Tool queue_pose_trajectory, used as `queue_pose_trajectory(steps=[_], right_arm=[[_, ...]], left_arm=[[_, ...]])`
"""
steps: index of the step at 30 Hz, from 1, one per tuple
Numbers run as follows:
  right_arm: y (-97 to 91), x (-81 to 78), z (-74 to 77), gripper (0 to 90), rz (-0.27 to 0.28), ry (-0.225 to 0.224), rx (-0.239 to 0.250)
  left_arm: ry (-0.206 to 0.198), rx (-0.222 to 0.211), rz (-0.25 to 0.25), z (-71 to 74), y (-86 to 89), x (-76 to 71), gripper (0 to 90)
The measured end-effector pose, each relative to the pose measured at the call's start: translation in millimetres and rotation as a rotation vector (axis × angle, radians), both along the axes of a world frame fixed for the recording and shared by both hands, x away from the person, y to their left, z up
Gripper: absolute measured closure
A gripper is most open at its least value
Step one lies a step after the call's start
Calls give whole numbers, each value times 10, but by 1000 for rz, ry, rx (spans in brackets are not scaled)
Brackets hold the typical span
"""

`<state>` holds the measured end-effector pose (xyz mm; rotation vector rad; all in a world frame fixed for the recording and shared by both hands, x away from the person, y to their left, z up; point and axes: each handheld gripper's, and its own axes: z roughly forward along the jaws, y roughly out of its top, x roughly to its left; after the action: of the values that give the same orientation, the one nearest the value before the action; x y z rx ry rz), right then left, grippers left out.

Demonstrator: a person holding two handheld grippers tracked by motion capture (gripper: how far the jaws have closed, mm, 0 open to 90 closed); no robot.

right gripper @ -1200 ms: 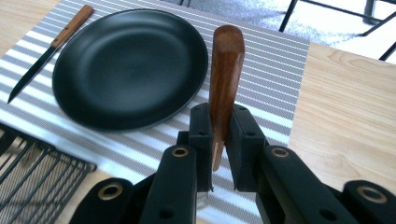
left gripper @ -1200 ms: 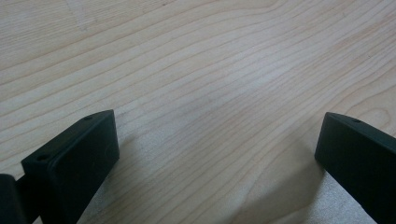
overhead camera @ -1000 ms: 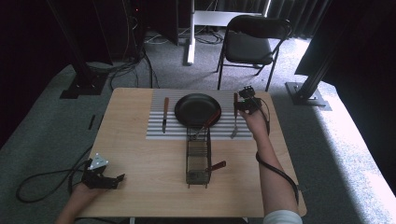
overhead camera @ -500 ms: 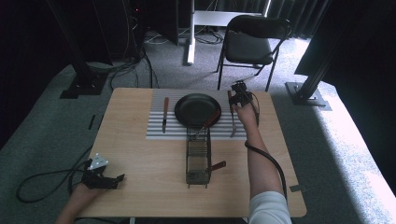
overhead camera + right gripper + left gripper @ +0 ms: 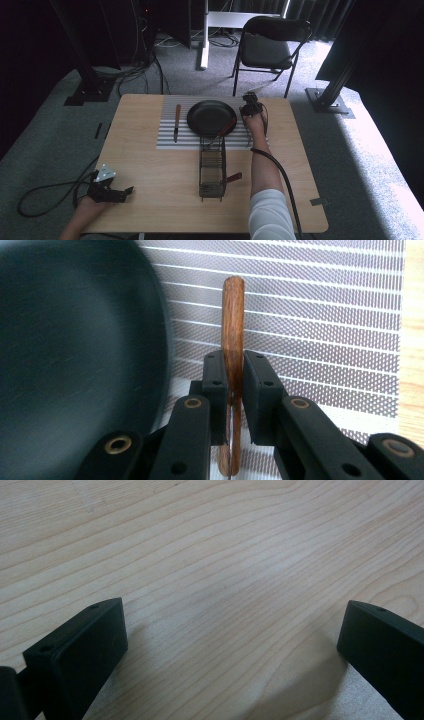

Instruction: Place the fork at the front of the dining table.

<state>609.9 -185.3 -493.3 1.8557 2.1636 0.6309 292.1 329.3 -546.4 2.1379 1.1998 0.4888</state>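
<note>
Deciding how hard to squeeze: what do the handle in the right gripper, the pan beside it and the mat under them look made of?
The handle looks like reddish-brown wood with a smooth, slightly glossy finish; faint grain streaks show. The right gripper is closed on it. The pan looks like dark metal with a matte, possibly non-stick surface, though blur leaves that open. The mat appears woven, vinyl or fabric, from its fine mesh pattern and pale stripes.

Daylight glare at right; dim surroundings; pan point(image 5: 75, 355) blurred.

We see a dark folding chair point(image 5: 270, 47) beyond the table point(image 5: 150, 165), and black stand bases point(image 5: 87, 92) on grey carpet point(image 5: 45, 135).
</note>
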Motion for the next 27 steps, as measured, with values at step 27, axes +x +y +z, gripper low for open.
queue_pose_trajectory(steps=[27], right_arm=[[-118, -848, 121, 718, 59, 8, 11]], left_arm=[[-2, -2, 10, -1, -3, -11, 0]])
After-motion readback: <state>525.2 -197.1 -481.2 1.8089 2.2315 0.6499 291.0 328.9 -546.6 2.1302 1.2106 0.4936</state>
